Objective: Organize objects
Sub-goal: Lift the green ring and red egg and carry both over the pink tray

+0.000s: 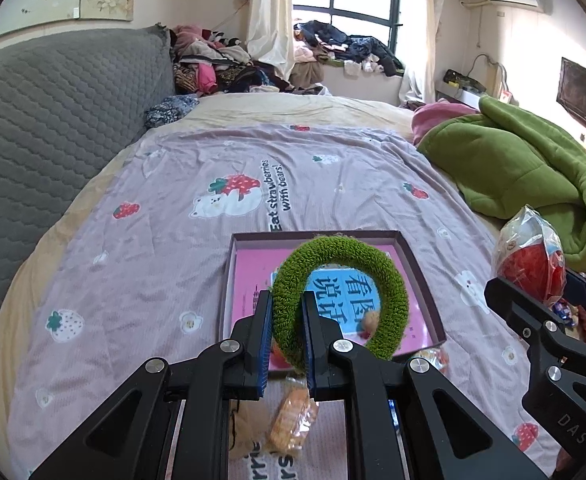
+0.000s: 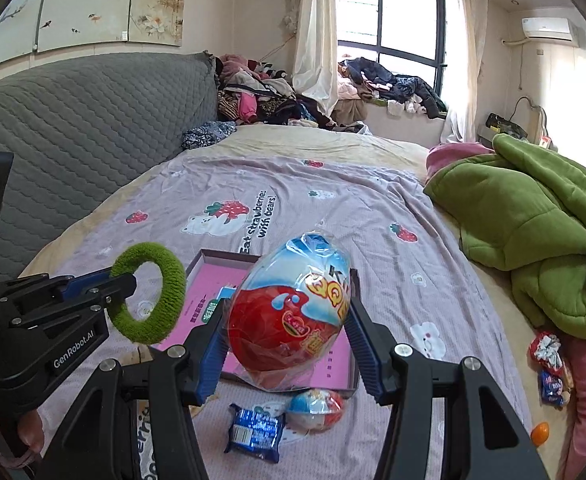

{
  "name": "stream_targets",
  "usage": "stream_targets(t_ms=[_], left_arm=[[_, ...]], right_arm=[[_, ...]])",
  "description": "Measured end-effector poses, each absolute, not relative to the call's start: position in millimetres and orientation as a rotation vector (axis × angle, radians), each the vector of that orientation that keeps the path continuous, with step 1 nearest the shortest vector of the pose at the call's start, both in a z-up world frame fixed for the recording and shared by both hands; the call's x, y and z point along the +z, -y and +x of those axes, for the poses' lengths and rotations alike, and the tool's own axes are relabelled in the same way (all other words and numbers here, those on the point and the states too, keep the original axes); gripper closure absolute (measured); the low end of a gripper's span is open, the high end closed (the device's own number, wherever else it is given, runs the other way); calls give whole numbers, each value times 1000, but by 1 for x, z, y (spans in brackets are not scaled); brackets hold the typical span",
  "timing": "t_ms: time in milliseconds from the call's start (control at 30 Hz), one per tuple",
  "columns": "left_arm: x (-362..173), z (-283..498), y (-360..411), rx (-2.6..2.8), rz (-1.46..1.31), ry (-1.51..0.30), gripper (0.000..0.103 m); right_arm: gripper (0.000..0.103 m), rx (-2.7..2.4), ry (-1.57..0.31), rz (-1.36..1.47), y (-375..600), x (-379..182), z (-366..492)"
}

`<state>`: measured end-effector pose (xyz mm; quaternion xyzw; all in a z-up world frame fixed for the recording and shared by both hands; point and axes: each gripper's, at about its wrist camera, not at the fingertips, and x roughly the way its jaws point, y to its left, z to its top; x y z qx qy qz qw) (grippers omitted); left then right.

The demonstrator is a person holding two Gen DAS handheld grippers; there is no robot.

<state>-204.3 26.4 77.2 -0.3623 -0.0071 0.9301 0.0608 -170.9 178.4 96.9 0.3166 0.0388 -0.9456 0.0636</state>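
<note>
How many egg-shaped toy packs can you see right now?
2: the big egg clamped in the right gripper; a small egg on the bedsheet below. More may be hidden.

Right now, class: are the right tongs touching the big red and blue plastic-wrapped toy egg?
Touching. The right wrist view shows the right tongs pressing their blue pads against both sides of the big red and blue plastic-wrapped toy egg.

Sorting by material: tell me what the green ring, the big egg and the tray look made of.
Green ring: fuzzy looped fabric, terry or chenille by its nubby matte pile; the core is hidden.
Big egg: glossy printed shell, probably plastic, under crinkled clear film that catches glare.
Tray: looks like cardboard, with thin straight walls, matte dark outside and a pink printed lining.
</note>
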Motion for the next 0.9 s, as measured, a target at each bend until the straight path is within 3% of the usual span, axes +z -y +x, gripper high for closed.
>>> stream_targets(t_ms=[900], left_arm=[[23,-280,-32,2766,-1195,-2,89]], right_arm=[[47,-2810,-200,1035,-176,54,-242]])
